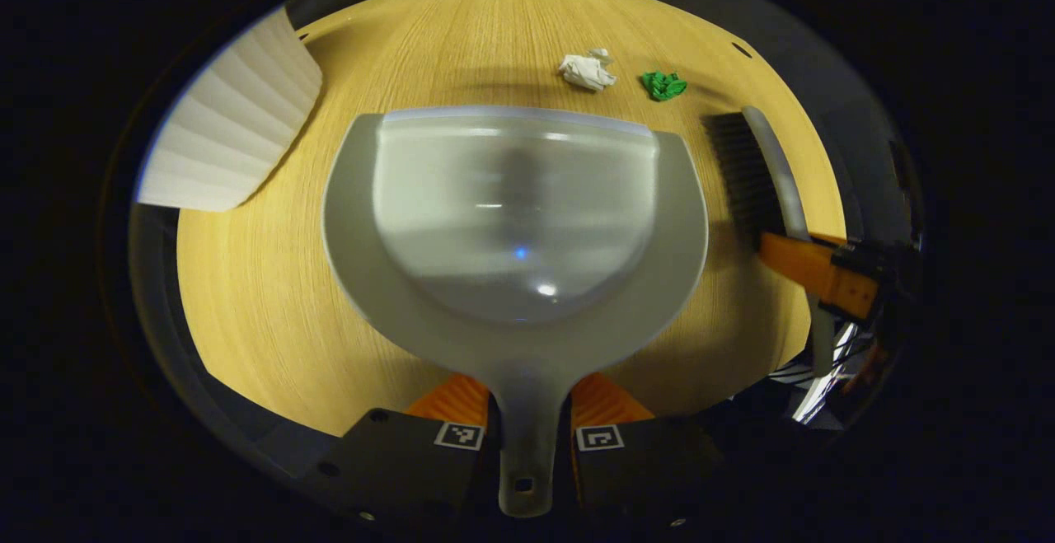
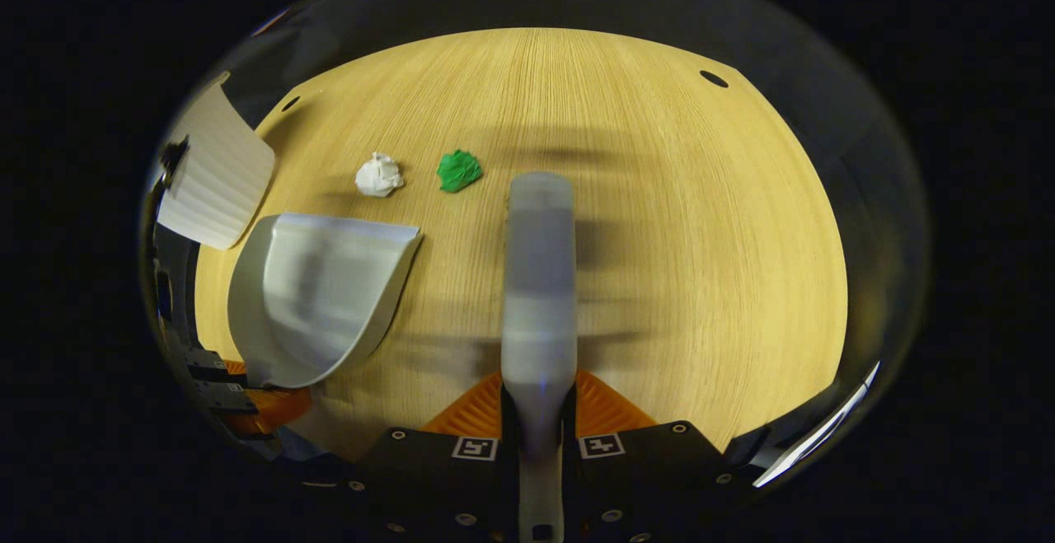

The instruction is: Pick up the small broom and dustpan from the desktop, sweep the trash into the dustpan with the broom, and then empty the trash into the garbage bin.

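Left gripper view: fingers [image 1: 461, 401] pinch the dustpan [image 1: 515, 230] handle; right fingers [image 2: 474, 407] pinch the broom [image 2: 539, 279].

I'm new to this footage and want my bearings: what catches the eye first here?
The grey dustpan, held by its handle in the left tool, lies on the wooden desk. Past its lip lie a white paper wad and a green one; the right tool holds the broom.
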